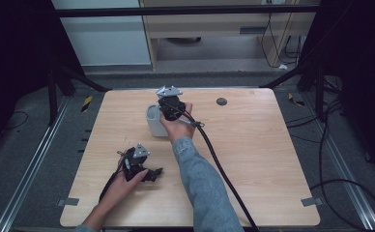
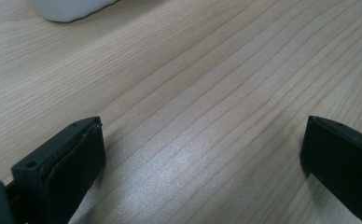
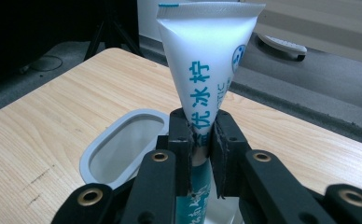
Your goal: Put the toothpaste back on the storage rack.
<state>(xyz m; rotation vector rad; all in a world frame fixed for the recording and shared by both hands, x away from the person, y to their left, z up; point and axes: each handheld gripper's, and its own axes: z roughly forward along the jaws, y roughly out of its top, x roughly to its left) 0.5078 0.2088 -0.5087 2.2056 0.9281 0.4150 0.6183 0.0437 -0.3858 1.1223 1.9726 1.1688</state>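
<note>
A white squeeze tube (image 3: 207,60) with teal lettering and a flat crimped end stands pinched in the right tongs (image 3: 202,135) above a grey-rimmed white cup (image 3: 123,147) on the wooden counter (image 1: 253,159); the left tongs (image 2: 202,154) rest released.

Grey carpet floor (image 1: 40,125) surrounds a light wooden table (image 1: 253,159); a pale cabinet (image 1: 214,24) stands beyond its far edge, and black cables (image 1: 350,188) trail at right.

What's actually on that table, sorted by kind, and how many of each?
Tongs: 2, left tongs and right tongs
Tubes: 1, white tube
Cups: 1, grey cup
Dark round discs: 1, disc
Total: 5
</note>
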